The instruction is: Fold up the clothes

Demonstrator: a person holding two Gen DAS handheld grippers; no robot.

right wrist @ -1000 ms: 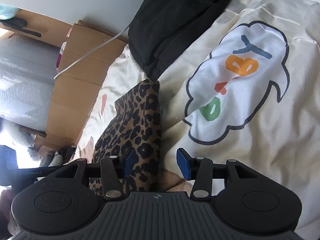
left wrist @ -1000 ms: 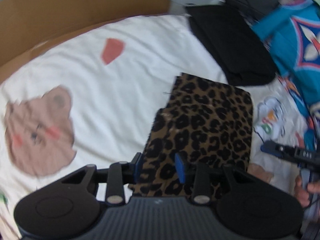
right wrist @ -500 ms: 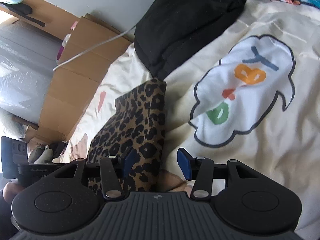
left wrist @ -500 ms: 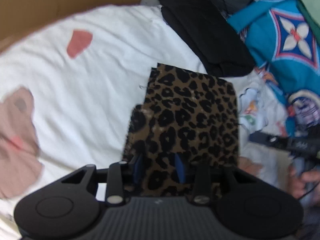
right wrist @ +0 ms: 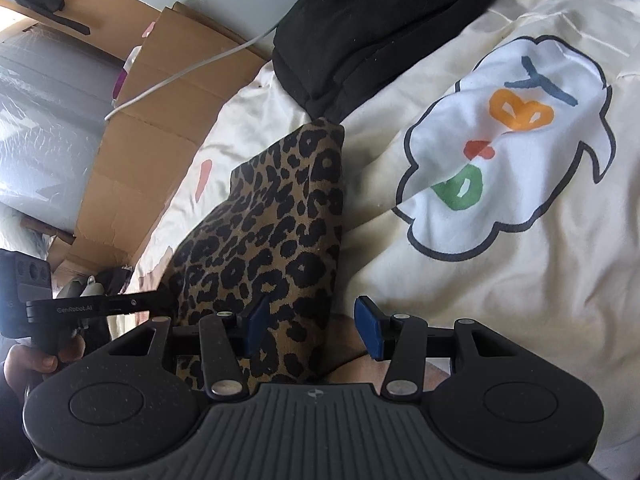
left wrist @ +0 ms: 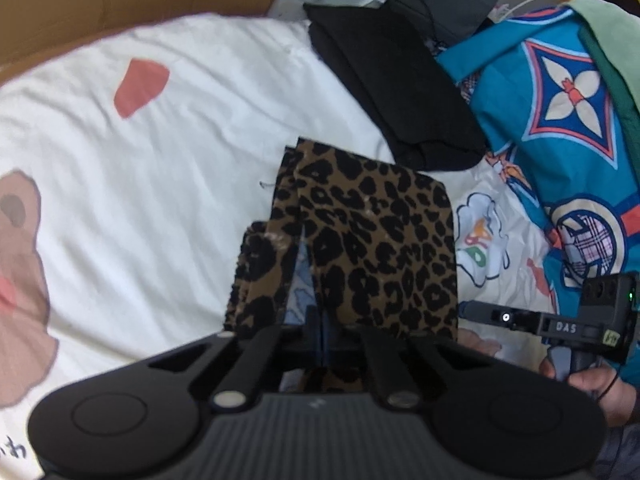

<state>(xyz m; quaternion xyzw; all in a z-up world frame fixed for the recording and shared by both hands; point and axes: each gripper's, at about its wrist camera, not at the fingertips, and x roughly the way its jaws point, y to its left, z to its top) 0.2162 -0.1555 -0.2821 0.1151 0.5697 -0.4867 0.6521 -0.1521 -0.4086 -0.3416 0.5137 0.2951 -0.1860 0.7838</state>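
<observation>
One change since half a second ago: left gripper (left wrist: pixel 320 332) has closed, pinching the near edge of the leopard-print garment (left wrist: pixel 376 248). Right gripper (right wrist: pixel 312 326) stays spread apart at its right edge. Garment lies part-folded on the bedsheet (left wrist: pixel 180 200); next fold looks imminent.

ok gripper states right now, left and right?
Left gripper: shut on the leopard-print garment.
Right gripper: open, holding nothing.
</observation>
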